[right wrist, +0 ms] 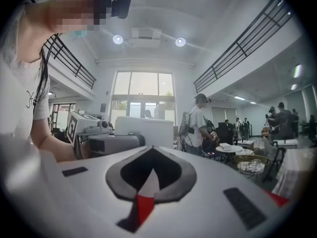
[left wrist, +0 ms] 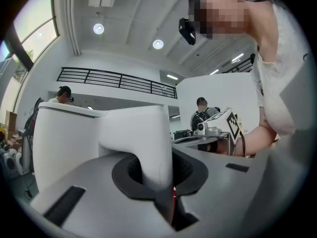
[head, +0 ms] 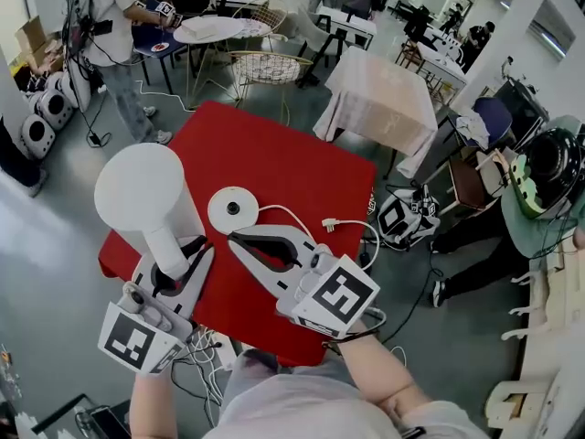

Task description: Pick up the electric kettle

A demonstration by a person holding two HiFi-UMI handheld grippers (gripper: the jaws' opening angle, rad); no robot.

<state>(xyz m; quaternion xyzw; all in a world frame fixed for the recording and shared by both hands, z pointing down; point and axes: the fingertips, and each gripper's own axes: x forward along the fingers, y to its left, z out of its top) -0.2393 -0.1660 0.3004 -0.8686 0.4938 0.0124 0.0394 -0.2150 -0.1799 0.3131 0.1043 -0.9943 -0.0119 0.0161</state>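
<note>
While L tool (head: 181, 262) clamps handle (left wrist: 148, 143) of kettle (head: 146, 195), off its base (head: 233, 210) | step: lift underway | R tool (head: 239, 239) closed, empty | next: hold upright, firm grip.

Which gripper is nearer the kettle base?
Right. The right gripper points at the base, tips just short of it; the left gripper is farther off, clamped on the kettle handle.
</note>
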